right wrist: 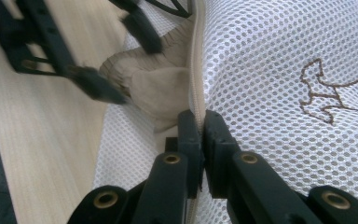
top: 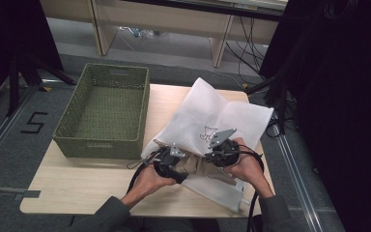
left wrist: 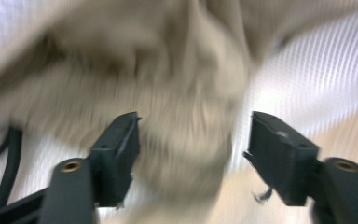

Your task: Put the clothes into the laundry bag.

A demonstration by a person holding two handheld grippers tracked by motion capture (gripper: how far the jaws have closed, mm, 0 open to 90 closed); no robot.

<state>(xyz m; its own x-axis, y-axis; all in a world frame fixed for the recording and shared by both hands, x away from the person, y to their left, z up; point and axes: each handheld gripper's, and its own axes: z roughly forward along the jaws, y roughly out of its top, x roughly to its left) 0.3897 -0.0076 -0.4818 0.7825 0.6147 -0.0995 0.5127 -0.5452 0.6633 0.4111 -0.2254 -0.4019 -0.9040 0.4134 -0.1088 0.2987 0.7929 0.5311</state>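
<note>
White mesh laundry bag lies spread across the right half of the wooden table, its near edge under the person's two hands, with a small brown animal outline stitched on its upper face. Beige cloth sits at the bag's open edge, between the two grippers, partly tucked under the mesh. In the right gripper view the right gripper has its two black jaws pressed together on the bag's zip edge, pinching the mesh there and lifting it a little off the lower layer. The left gripper has its jaws spread wide, and in the left gripper view the blurred beige cloth fills the space ahead of and between them; whether either jaw touches the cloth cannot be told. In the high view the left gripper is just beside the right one. A green woven basket stands on the table's left part, touching the bag's left edge.
</note>
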